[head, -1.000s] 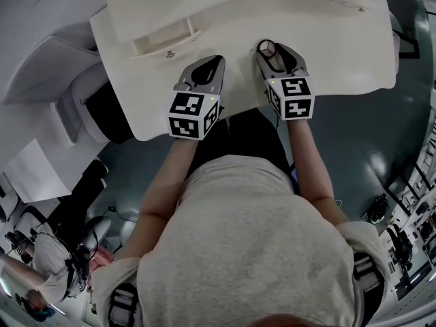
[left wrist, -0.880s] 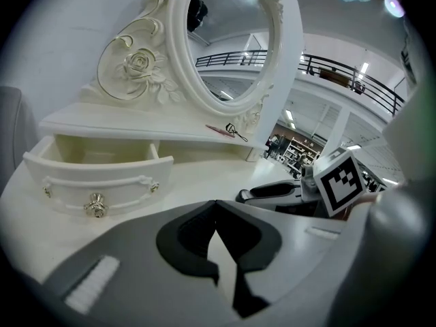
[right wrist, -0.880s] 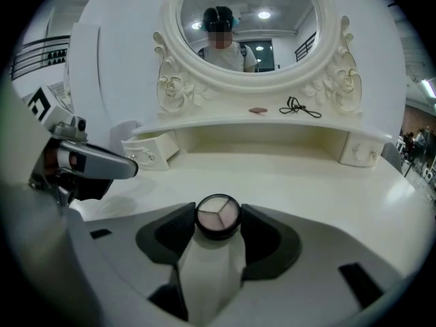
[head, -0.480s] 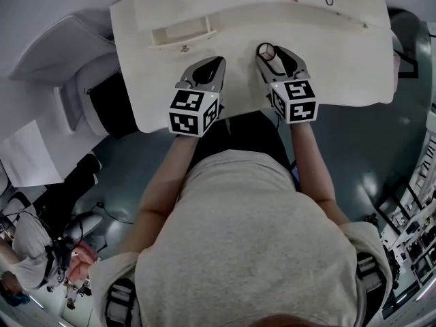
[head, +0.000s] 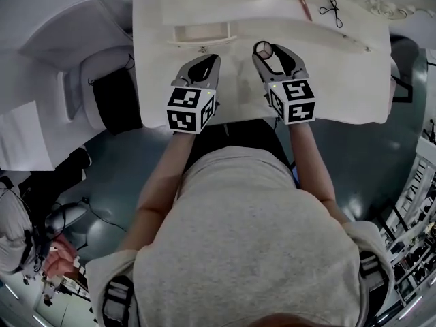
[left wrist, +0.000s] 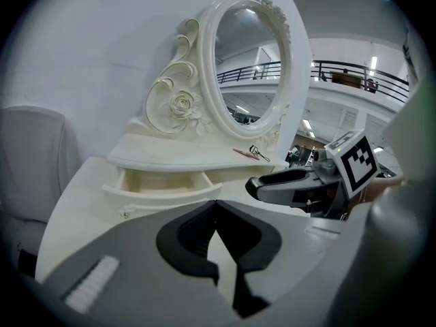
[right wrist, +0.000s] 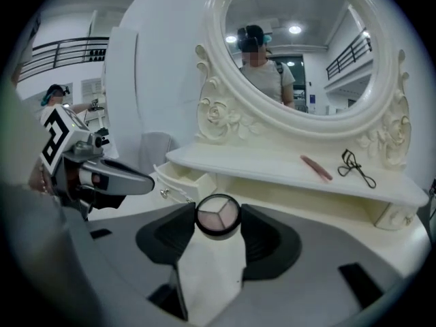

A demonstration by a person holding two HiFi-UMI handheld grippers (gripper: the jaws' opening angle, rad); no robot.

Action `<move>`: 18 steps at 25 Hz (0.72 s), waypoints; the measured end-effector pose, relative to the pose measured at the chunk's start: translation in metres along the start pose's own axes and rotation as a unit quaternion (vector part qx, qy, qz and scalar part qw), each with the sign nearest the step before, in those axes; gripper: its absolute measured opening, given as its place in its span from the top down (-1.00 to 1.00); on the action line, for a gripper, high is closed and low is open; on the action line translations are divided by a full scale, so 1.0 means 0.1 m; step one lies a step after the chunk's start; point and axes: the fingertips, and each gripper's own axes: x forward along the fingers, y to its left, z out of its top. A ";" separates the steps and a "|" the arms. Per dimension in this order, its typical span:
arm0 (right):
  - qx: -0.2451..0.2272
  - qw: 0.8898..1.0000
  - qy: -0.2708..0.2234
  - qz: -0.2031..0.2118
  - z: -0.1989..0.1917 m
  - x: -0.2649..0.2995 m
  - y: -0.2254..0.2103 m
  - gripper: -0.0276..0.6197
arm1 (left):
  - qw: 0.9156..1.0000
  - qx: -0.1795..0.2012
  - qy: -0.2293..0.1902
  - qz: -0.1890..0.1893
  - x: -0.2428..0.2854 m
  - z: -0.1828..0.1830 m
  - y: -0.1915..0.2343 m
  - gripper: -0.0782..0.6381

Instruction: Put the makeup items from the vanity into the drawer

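1. Compact (right wrist: 218,216): round, dark rim, 3 pale powder shades showing. It is pinched between the 2 jaws of the right gripper (right wrist: 218,219), 1 jaw on each side of the rim, with its face turned up toward that gripper's camera.
2. In the head view, the right gripper hangs over the vanity top (head: 340,73), with the compact at its tips. The tips are to the right of the drawer (head: 201,33), not over it.
3. Left gripper (left wrist: 216,207): jaws pressed together at the tips, nothing between them. It is held over the vanity top just in front of the drawer and beside the right gripper, with a gap between the 2 tools.
4. The drawer stands open under the left part of the shelf (right wrist: 272,172). Its inside shows only in part, pale and plain.
5. On the shelf toward its right end lie a pink stick (right wrist: 317,167) and an eyelash curler (right wrist: 355,167). They are near each other but apart.
6. Mirror (right wrist: 300,39): oval in a carved white frame, upright behind the shelf.
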 end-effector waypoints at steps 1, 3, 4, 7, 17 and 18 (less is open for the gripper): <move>-0.007 1.000 -0.001 0.004 0.04 0.03 0.04 0.25 | 1.000 -0.003 -0.004 0.005 -0.02 0.03 0.05 0.76; -0.013 1.000 -0.003 0.015 0.12 0.09 0.12 0.25 | 1.000 -0.006 -0.011 0.015 -0.05 0.07 0.13 0.76; -0.015 1.000 -0.005 0.020 0.15 0.12 0.15 0.25 | 1.000 -0.006 -0.015 0.021 -0.07 0.10 0.17 0.76; -0.022 0.999 -0.013 0.034 0.28 0.21 0.25 0.25 | 0.999 -0.011 -0.023 0.035 -0.11 0.14 0.28 0.76; -0.020 0.996 -0.019 0.089 0.53 0.47 0.52 0.25 | 0.996 -0.049 -0.041 0.064 -0.20 0.12 0.55 0.76; -0.021 0.995 -0.017 0.092 0.54 0.50 0.54 0.25 | 0.995 -0.054 -0.042 0.067 -0.19 0.11 0.58 0.76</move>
